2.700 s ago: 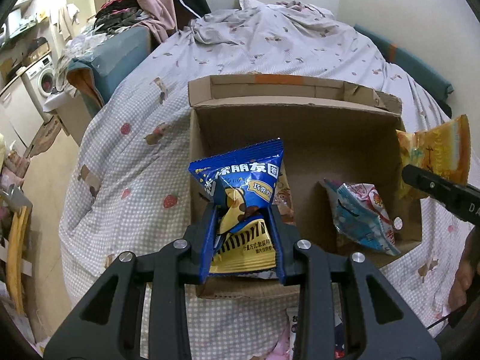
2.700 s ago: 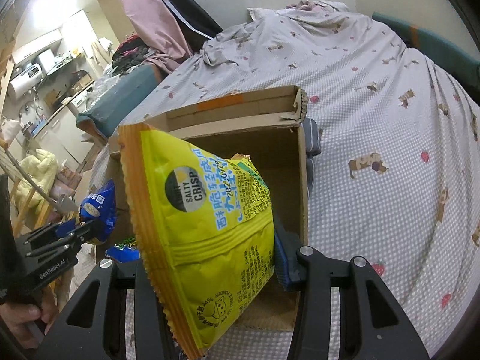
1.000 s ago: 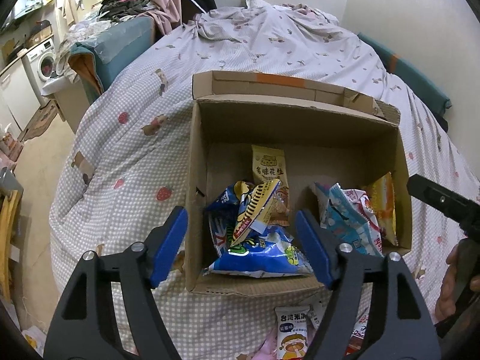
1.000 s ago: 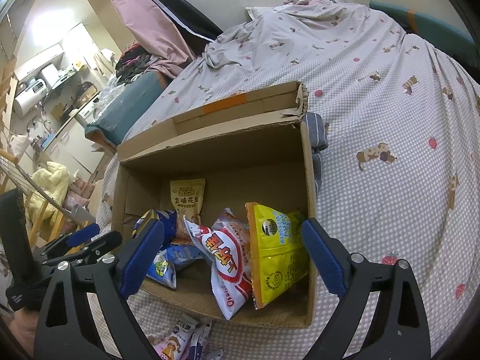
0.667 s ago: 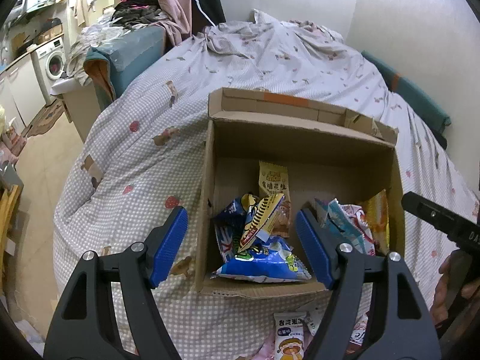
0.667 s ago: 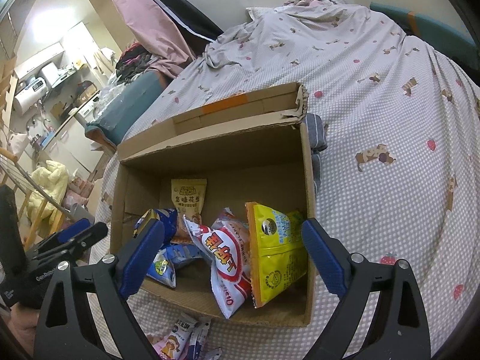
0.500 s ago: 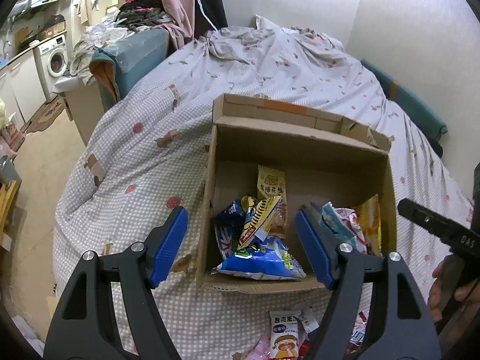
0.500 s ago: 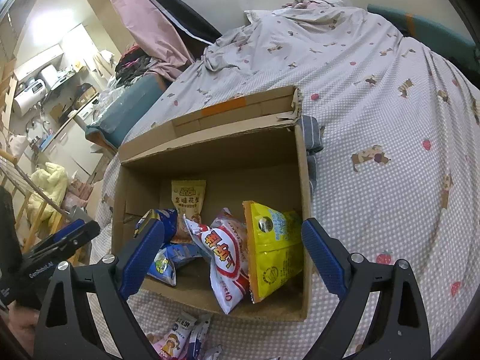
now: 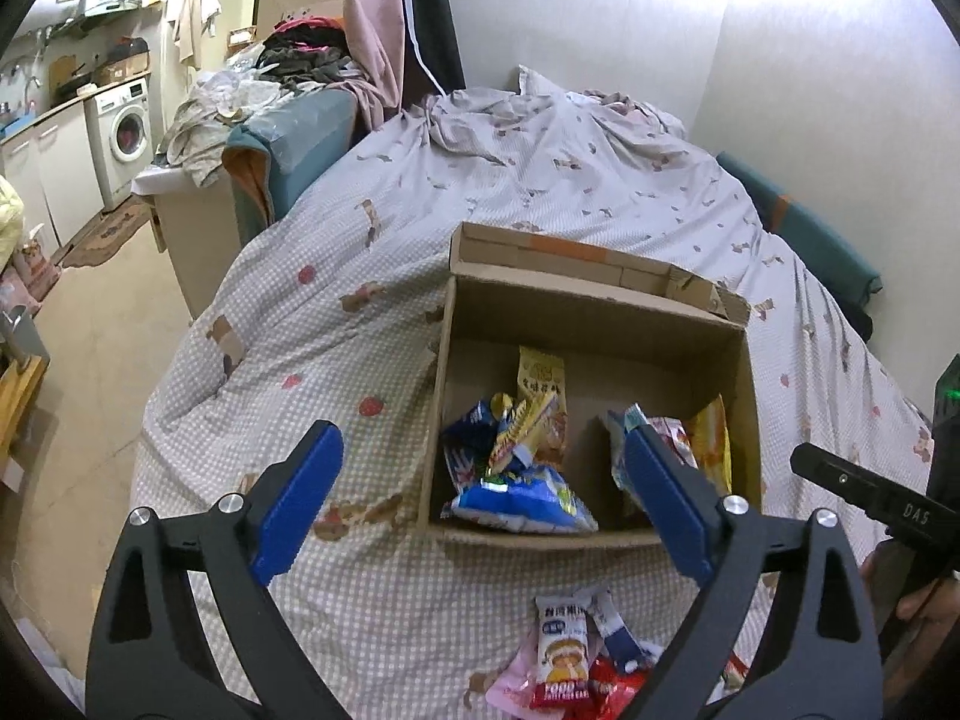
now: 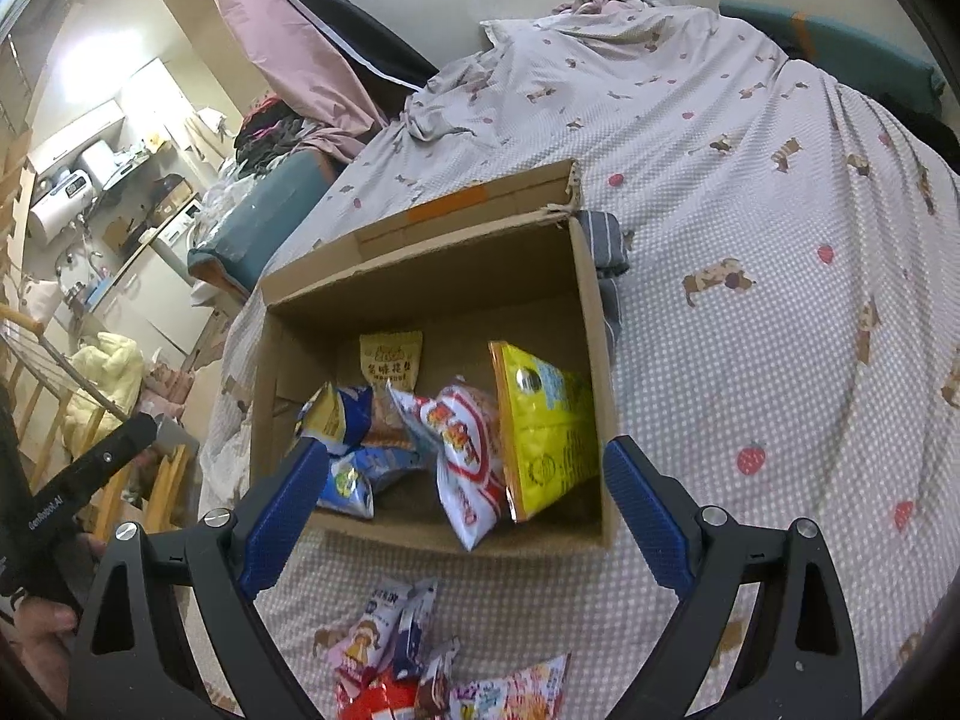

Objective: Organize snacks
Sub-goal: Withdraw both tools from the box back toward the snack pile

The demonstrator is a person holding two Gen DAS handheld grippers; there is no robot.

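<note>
An open cardboard box [image 9: 591, 318] [image 10: 591, 360] sits on the bed. It holds a blue bag [image 9: 519, 495], a small tan packet [image 9: 542, 375] [image 10: 390, 360], a red-and-white bag [image 10: 465, 450] and a yellow crisp bag [image 10: 549, 420]. A pile of loose snack packets [image 9: 567, 663] [image 10: 420, 654] lies on the bedspread in front of the box. My left gripper [image 9: 480, 492] is open and empty, back from the box's front left. My right gripper [image 10: 465, 507] is open and empty, back from the box's front.
The bed has a checked bedspread [image 9: 336, 324] with a rumpled duvet [image 9: 540, 114] at the far end against the wall. Left of the bed are a teal couch arm [image 9: 288, 138], clothes piles and a washing machine [image 9: 123, 132]. The floor drops off left.
Both grippers let go of their bags, the blue one and the yellow one, into the box, opened, and pulled back. The loose packet pile has come into view.
</note>
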